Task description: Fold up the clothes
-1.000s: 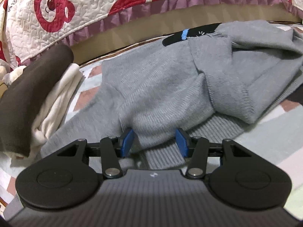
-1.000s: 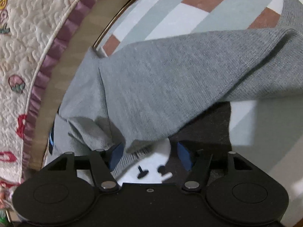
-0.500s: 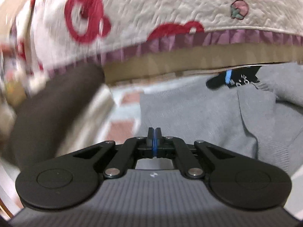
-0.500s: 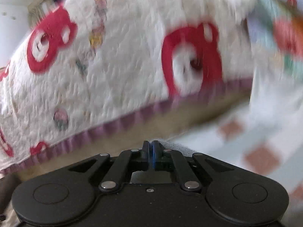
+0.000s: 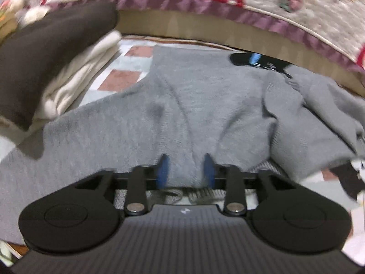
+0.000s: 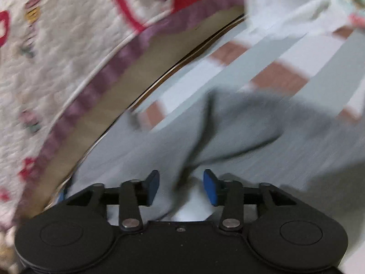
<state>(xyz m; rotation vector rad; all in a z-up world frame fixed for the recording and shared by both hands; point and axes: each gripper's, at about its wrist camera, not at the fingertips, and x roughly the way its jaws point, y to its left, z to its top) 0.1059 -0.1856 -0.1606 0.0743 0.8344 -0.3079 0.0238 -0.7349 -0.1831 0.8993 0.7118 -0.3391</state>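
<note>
Left tongs (image 5: 185, 169): blades parted, straddling a raised ridge of the grey sweater (image 5: 205, 105) without gripping it. The sweater's ribbed hem lies bunched just beneath the blades. Ahead, its body spreads across the checked mat (image 5: 123, 77). To the right a folded-over layer overlaps the body, its lower edge lifted. Far ahead, at the collar end, lies a black patch (image 5: 257, 60).

Right tongs (image 6: 181, 186): blades parted, a sweater fold rising between them over something white that cannot be identified. This view is motion-blurred.

Step in hand, as a judgement: the sweater is part-folded, one side laid in and the other side flat. Parted blades over cloth suit either a closing grasp or a fresh release; the pictures do not settle which. Any further fold calls for pinching a single layer cleanly at hem or edge, both tongs level, so that the layer carries over without dragging the body.

Edges and room: left of the left tongs, a stack (image 5: 52, 64) of dark and cream garments stands near the sweater. Far ahead, a quilt (image 5: 285, 2) hangs close behind the collar, limiting forward travel. Ahead and right of the right tongs, open mat remains.
</note>
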